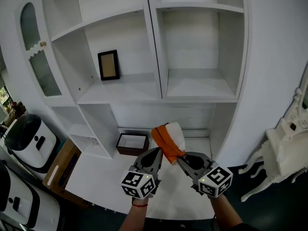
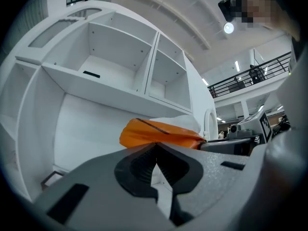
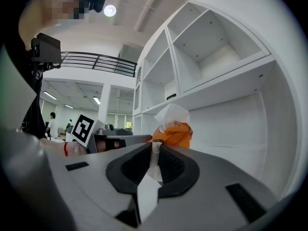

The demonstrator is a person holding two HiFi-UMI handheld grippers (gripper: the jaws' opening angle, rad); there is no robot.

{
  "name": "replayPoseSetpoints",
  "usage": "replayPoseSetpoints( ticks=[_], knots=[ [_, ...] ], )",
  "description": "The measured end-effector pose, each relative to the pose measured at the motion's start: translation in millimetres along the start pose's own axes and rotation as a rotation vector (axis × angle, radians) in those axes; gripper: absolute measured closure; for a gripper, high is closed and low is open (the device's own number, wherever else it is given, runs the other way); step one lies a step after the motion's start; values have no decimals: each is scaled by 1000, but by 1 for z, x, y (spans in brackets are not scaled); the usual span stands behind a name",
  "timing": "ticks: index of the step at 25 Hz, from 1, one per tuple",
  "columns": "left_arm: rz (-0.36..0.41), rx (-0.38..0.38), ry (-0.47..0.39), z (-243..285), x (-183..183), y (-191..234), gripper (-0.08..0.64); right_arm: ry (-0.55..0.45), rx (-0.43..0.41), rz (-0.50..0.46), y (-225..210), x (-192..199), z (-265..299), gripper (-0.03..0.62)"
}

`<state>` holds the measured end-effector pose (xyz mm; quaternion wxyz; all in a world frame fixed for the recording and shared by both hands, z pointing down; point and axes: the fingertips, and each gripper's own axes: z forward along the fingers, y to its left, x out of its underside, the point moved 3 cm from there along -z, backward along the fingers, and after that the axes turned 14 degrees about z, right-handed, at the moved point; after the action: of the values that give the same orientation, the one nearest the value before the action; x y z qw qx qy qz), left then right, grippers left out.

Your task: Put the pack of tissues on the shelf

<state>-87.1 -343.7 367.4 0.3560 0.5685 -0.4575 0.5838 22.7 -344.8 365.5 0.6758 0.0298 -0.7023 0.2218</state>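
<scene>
Up in the air, in front of the white shelf unit [image 1: 120, 93], the pack of tissues [image 1: 168, 141] hangs between the two tongs, clear of the table [image 1: 101, 177] below it; it has orange wrap with white tissue at the top. The left tongs [image 1: 160, 150] meet it from 7 o'clock, jaws drawn nearly together, tips pinching the orange edge. The right tongs [image 1: 180, 158] come in from 5 o'clock, jaws almost closed on a thin white strip of the pack that runs down between them. Both tongs point level toward the shelving. A dark picture frame [image 1: 109, 65] leans on a shelf at 11 o'clock from the pack; a shallow brown box [image 1: 132, 143] with a white inside sits on the table at 9 o'clock, just beside the pack in the head view; a white ornate chair [image 1: 281, 153] stands well off at 3 o'clock.
</scene>
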Motion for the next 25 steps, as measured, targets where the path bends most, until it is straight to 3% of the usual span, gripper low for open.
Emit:
replayPoseSetpoints(
  ticks=[4, 11, 25],
  knots=[
    [8, -14, -15, -13, -10, 24, 554, -15, -31, 4, 12, -5, 25, 555],
    [45, 34, -26, -28, -28, 67, 554, -47, -48, -7, 37, -22, 65, 555],
    [120, 248, -59, -47, -45, 127, 554, -57, 86, -29, 77, -32, 127, 555]
  ],
)
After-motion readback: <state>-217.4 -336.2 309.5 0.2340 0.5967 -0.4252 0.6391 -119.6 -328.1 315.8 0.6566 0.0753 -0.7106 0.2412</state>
